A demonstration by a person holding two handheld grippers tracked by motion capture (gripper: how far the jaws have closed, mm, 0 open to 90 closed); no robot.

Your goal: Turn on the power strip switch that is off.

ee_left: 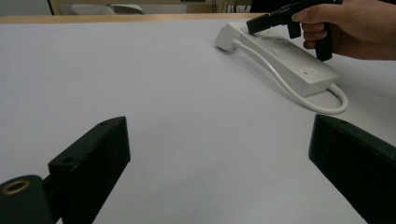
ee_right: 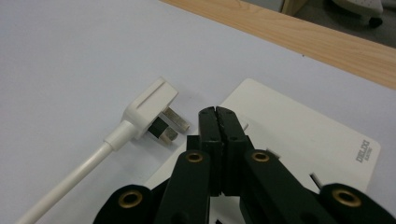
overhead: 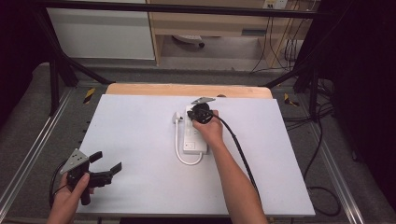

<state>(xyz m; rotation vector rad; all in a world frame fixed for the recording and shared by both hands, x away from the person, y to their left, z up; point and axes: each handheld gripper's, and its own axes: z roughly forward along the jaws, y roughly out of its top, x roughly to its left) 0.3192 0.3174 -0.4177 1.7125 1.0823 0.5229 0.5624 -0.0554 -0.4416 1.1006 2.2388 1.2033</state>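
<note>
White plastic power strip [overhead: 194, 135] lies near the middle of the desk [overhead: 140, 140], a long flat slab with rounded corners and a smooth matte face carrying slot openings and grey lettering at one corner. Its round white cord [overhead: 180, 149] loops out from the near end and runs up the left side to a blocky three-pin plug [ee_right: 149, 108], whose metal prongs lie flat on the sheet beside the strip's far end. The right tool [ee_right: 218, 122], black and bolted with brass-coloured rivets, has its jaws pressed together with nothing between them, tips over the strip's far end. The left tool [overhead: 105, 164] sits well apart at the desk's near-left corner, jaws spread wide over the bare white surface. A wooden edge [overhead: 187, 89] borders the far side.
</note>
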